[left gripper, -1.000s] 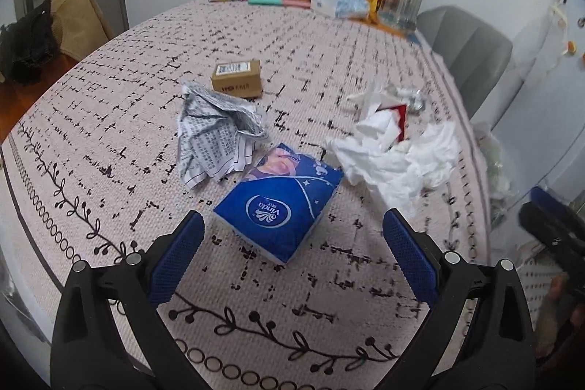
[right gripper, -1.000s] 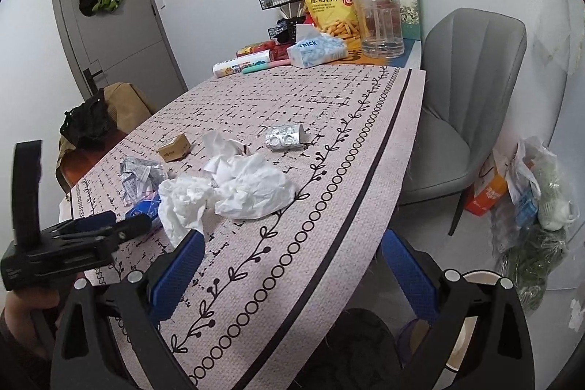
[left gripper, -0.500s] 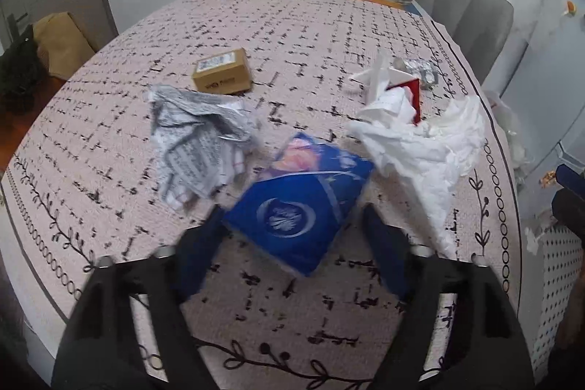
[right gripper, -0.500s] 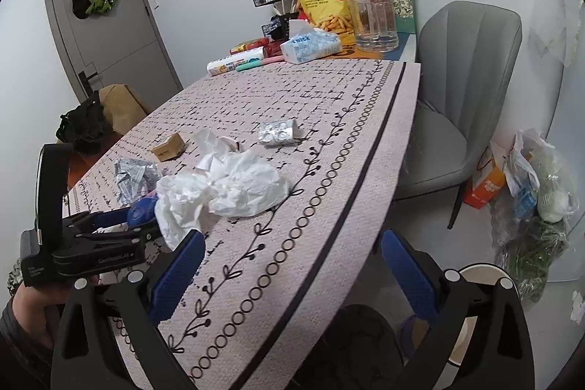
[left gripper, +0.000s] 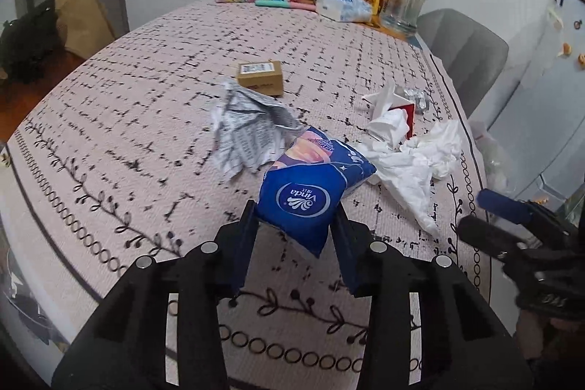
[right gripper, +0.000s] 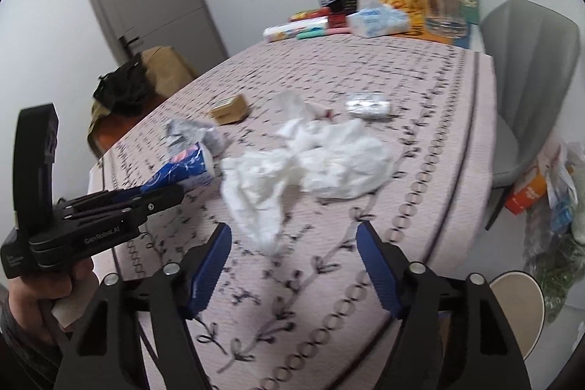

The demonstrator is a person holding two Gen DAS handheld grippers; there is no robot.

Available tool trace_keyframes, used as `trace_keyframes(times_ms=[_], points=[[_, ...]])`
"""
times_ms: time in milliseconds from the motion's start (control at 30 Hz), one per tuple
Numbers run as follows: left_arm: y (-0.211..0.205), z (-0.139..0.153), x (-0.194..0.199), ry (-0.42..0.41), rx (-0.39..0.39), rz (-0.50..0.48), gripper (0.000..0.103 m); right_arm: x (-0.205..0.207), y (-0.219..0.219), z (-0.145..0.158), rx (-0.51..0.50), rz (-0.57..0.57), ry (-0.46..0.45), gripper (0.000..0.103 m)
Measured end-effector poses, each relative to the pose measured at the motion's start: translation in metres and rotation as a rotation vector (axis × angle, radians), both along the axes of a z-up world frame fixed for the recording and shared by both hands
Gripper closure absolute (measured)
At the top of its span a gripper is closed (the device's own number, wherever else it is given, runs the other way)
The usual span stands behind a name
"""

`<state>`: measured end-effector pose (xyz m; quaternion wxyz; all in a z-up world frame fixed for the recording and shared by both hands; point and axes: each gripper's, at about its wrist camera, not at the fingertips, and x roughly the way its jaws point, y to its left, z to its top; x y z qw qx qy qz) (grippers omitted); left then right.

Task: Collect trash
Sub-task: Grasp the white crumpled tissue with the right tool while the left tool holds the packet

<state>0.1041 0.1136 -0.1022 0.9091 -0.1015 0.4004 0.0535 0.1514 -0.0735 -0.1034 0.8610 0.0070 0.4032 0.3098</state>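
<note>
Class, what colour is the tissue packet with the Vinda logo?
Blue, with a white logo; the tissue packet shows best in the left wrist view.

The left claw [left gripper: 296,225], angled downward, has just been closing and now pinches a blue tissue pack [left gripper: 310,185] between its pads. At its three o'clock, the right claw [right gripper: 294,245] has been narrowing, nothing gripped.
</note>
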Motion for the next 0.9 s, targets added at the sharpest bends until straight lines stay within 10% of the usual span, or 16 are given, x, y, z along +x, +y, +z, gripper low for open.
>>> trace_keyframes(times_ms=[267,500,900], points=[[0.013,0.005,-0.013,-0.030,-0.015,0.041,0.063,0.002,0.040,-0.014,-0.082,0.085,0.014,0.052],[0.020,0.009,-0.021,-0.051,-0.024,0.065,0.063,0.003,0.057,-0.020,-0.119,0.138,0.002,0.099],[0.015,0.035,-0.027,-0.119,-0.024,0.069,0.063,-0.014,0.043,0.033,-0.023,0.156,-0.112,0.100]])
